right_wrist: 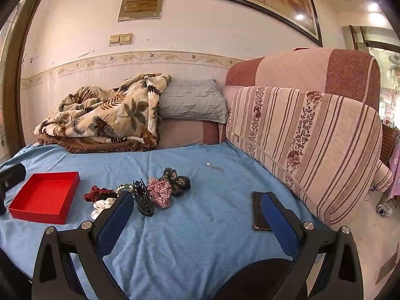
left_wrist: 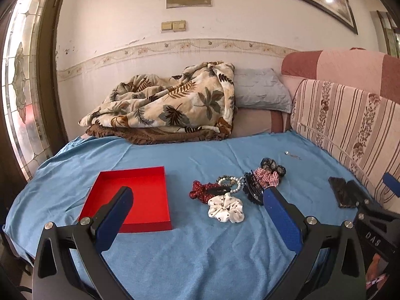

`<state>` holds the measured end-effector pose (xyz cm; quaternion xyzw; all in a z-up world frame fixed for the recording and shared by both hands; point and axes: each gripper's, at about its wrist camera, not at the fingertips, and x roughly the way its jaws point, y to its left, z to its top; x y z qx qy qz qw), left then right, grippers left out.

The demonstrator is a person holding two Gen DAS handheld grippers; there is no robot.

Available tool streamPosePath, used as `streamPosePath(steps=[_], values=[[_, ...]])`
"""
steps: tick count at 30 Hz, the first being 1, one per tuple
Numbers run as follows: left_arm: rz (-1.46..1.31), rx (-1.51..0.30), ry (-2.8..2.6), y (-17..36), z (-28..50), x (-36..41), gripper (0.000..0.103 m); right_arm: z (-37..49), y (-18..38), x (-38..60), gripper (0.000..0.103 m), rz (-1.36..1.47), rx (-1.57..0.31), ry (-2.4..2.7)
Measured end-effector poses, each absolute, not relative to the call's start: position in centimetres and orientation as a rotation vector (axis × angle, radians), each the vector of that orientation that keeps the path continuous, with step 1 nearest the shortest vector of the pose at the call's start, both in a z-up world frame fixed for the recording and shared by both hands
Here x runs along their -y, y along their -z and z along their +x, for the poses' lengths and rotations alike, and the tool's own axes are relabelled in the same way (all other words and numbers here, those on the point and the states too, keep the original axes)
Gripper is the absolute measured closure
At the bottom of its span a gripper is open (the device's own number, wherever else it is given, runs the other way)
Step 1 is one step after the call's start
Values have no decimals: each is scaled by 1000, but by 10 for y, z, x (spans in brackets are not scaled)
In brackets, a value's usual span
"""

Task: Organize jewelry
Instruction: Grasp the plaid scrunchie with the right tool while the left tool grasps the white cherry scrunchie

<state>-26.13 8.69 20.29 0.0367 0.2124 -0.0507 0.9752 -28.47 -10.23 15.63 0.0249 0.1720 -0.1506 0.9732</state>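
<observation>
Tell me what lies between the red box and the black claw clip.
In the left wrist view: between red box and black claw clip lie a red dotted scrunchie, pearl bracelet and white scrunchie.

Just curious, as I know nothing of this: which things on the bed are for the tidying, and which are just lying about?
For the job: red box, pearl bracelet, scrunchies, black claw clip.
Lying about: phone, leafy blanket, grey pillow.

red tray [left_wrist: 140, 175] | blue cloth [left_wrist: 200, 250] | white dotted scrunchie [left_wrist: 226, 211] | gingham scrunchie [left_wrist: 267, 178]
</observation>
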Motion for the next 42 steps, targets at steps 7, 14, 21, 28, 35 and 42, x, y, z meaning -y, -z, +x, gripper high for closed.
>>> streamPosePath(steps=[7, 14, 21, 28, 35, 42], values=[[96, -509, 57, -184, -238, -98, 0, -258, -145, 106, 0, 70, -384, 264], [44, -582, 16, -167, -203, -128, 0, -229, -131, 111, 0, 44, -428, 228], [95, -651, 27, -142, -175, -124, 0, -186, -114, 127, 0, 76, -493, 207], [75, -767, 165, -116, -136, -100, 0, -130, -92, 141, 0, 120, -587, 174], [-16, -899, 258, -85, -83, -83, 8, -94, -74, 144, 1, 148, -666, 94], [-42, -999, 294, -50, -45, -60, 22, -42, -61, 143, 12, 107, -727, 50]])
